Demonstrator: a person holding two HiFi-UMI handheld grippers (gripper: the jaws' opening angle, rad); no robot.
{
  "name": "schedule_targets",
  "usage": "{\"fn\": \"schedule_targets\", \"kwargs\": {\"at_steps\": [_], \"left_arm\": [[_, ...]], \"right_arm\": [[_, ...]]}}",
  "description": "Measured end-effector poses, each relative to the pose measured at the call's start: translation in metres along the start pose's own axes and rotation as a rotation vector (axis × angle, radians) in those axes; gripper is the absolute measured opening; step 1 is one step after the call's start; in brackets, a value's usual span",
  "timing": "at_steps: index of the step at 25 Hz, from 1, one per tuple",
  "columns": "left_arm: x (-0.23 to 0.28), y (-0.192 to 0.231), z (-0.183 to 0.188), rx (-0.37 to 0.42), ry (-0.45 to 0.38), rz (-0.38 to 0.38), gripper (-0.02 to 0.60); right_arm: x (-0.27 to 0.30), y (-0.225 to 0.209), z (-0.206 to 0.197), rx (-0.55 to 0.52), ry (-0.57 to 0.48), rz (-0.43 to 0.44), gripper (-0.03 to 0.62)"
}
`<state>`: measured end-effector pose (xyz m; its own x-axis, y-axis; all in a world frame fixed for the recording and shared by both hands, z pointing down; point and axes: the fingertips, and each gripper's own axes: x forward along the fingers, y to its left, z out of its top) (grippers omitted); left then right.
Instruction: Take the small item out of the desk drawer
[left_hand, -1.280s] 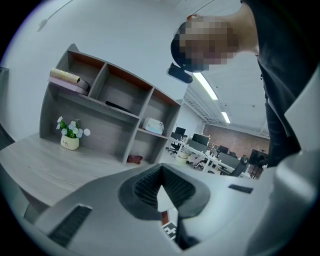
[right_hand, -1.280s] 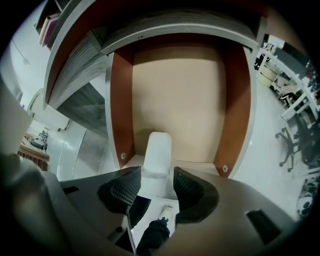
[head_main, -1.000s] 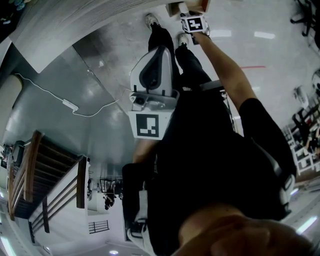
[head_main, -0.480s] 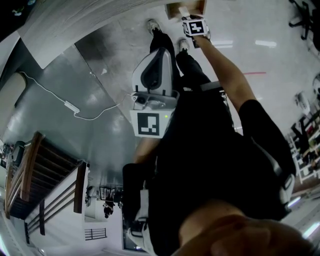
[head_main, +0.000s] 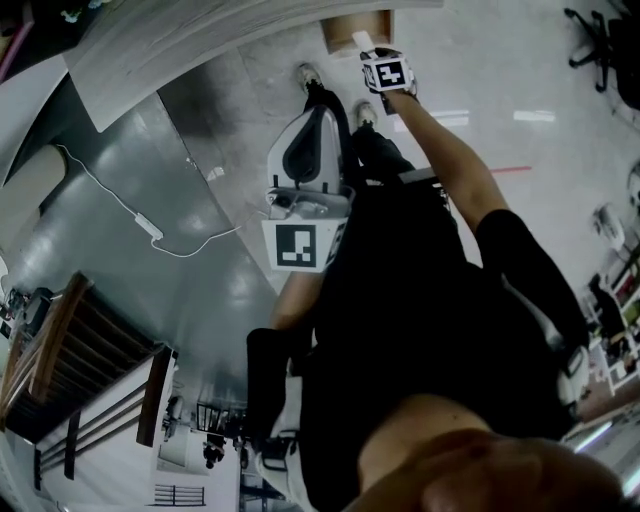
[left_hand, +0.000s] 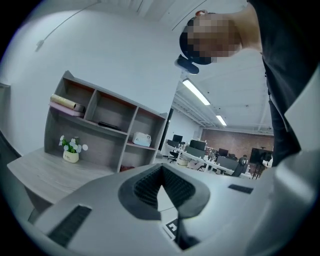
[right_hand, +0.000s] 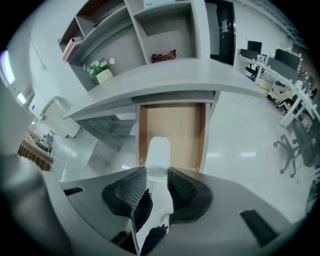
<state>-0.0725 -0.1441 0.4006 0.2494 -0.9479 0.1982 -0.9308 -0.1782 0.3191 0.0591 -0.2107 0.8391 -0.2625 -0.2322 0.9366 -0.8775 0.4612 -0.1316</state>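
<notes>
Grey desk (right_hand: 165, 80) with its desk drawer (right_hand: 172, 125) pulled open: the right gripper (right_hand: 156, 172), jaws having just been closing, pinches the small white item (right_hand: 159, 147) over the drawer. The left gripper (left_hand: 161, 170) jaws seem pressed together, empty.

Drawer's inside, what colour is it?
The drawer is light tan inside, with darker brown sides; clearest in the right gripper view.

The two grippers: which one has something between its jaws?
The right gripper: its jaws, just closing further, clamp a small white item over the open drawer. The left gripper holds nothing.
</notes>
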Motion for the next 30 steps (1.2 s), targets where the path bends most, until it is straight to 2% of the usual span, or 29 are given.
{"fn": "schedule_targets", "kwargs": {"at_steps": [3,6,9,12,15,25,30], "left_arm": [[-0.008,-0.017,0.002,0.027,-0.027,-0.002,-0.002],[-0.025,-0.04,0.008,0.043,-0.049,0.0,-0.002],[-0.043,-0.062,0.011,0.08,-0.067,-0.003,-0.002],[-0.06,-0.075,0.012,0.121,-0.075,0.001,-0.002],[-0.073,-0.084,0.014,0.123,-0.076,0.014,-0.002],[-0.098,-0.088,0.018,0.126,-0.086,0.015,-0.002],[-0.103,-0.076,0.02,0.12,-0.093,0.007,-0.002]], "right_arm": [[-0.017,-0.002,0.012,-0.008,-0.054,0.007,0.127],[-0.047,0.01,0.01,0.011,-0.081,0.072,0.127],[-0.075,0.004,0.017,-0.011,-0.155,0.066,0.126],[-0.103,0.016,0.023,0.008,-0.207,0.124,0.126],[-0.131,0.011,0.028,-0.009,-0.258,0.1,0.126],[-0.23,0.026,0.038,-0.015,-0.437,0.153,0.126],[-0.285,0.048,0.05,-0.002,-0.553,0.219,0.126]]}}
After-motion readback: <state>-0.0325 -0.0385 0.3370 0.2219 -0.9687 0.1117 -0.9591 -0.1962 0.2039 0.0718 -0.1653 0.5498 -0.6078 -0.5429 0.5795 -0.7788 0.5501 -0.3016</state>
